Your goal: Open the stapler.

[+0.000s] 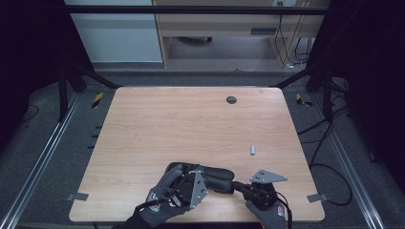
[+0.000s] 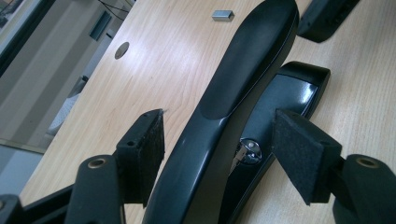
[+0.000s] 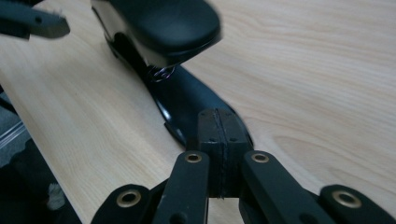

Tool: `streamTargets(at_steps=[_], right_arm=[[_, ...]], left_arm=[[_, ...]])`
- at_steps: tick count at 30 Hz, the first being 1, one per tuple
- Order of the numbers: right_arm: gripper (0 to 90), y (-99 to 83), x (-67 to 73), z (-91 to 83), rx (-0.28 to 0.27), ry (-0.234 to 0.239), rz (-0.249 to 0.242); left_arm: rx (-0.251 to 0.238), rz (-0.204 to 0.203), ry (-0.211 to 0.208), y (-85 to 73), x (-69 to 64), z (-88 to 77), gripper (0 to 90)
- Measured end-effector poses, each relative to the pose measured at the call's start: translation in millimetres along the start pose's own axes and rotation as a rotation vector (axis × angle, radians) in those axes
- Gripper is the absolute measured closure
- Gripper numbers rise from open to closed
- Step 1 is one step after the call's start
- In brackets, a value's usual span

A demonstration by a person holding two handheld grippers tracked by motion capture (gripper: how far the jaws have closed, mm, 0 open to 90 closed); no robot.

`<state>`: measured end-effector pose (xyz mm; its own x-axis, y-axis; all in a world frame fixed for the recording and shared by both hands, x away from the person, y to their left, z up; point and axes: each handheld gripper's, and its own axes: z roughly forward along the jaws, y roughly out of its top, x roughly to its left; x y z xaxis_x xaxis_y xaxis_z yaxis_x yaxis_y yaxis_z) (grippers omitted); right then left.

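Lying near the front edge of the tabletop point(image 1: 143, 124), between the two gloved hands, the black stapler point(image 1: 217, 177) presents as a rigid, fairly weighty item of glossy plastic and metal; its smooth curved top arm is judged slippery under foam pads, and the hinged arm will likely pivot or spring if squeezed from above and below. The soundest hold is judged to be across the flanks of the body near the hinge, where the sides run straighter. The left tool point(image 1: 203, 183) straddles that body in the left gripper view: its two foam pads point(image 2: 306, 156) stand wide on either side of the stapler point(image 2: 243, 93), and whether they touch its sides cannot be told from that view; no pressing is evident. The right tool point(image 3: 219, 128) has its pads shut flat together with nothing between them, the closed tip resting at or just above the stapler's base plate point(image 3: 187, 100), below the raised front end; contact cannot be confirmed. In the high view the left hand point(image 1: 165, 198) comes in from the near left with its tool angled right over the stapler, and the right hand point(image 1: 267, 207) sits near right, its tool point(image 1: 239, 185) pointing left at the stapler's right end. A small grey metal block point(image 1: 252, 150) lies apart, farther right, and a round grommet point(image 1: 231, 99) sits toward the far edge.
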<state>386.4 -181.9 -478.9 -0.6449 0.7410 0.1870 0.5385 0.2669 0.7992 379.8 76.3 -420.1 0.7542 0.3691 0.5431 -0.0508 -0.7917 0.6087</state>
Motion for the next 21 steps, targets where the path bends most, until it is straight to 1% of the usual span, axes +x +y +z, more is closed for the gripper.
streamTargets(at_steps=[4,5,7,9,12,13,14,16,17,20,21], right_arm=[[90.0,-1.9,6.9,8.3,0.032,0.013,-0.021],[90.0,-3.0,9.4,11.5,0.047,0.015,-0.022],[90.0,-3.3,10.2,12.8,0.05,0.014,-0.022],[90.0,-4.3,12.0,16.1,0.066,0.014,-0.025],[90.0,-5.0,13.1,19.5,0.082,0.01,-0.027],[90.0,-5.5,14.0,21.2,0.09,0.014,-0.027],[90.0,-5.5,14.0,21.2,0.09,0.014,-0.027],[90.0,-6.0,14.7,22.8,0.1,0.016,-0.03],[90.0,-6.2,14.9,23.5,0.105,0.016,-0.035],[90.0,-6.5,16.5,26.3,0.122,0.001,-0.044],[90.0,-6.4,15.9,26.8,0.119,0.006,-0.045]], left_arm=[[-0.003,-0.018,-0.001,-3.2,3.3,-1.7,34.8],[-0.003,-0.024,-0.003,-4.3,4.1,-1.9,34.8],[-0.001,-0.036,-0.005,-6.8,5.5,-2.4,34.9],[0.001,-0.05,-0.009,-9.6,7.0,-2.9,35.1],[0.003,-0.064,-0.004,-14.2,10.0,-4.6,35.7],[0.003,-0.077,0.006,-16.9,11.8,-6.2,36.0],[0.003,-0.077,0.006,-16.9,11.8,-6.2,36.2],[0.002,-0.092,0.008,-19.7,14.8,-8.4,36.4],[0.0,-0.108,0.012,-21.3,16.5,-9.6,36.5],[-0.003,-0.125,0.022,-24.3,21.2,-12.4,36.7],[-0.005,-0.133,0.029,-25.5,23.4,-13.8,36.8]])
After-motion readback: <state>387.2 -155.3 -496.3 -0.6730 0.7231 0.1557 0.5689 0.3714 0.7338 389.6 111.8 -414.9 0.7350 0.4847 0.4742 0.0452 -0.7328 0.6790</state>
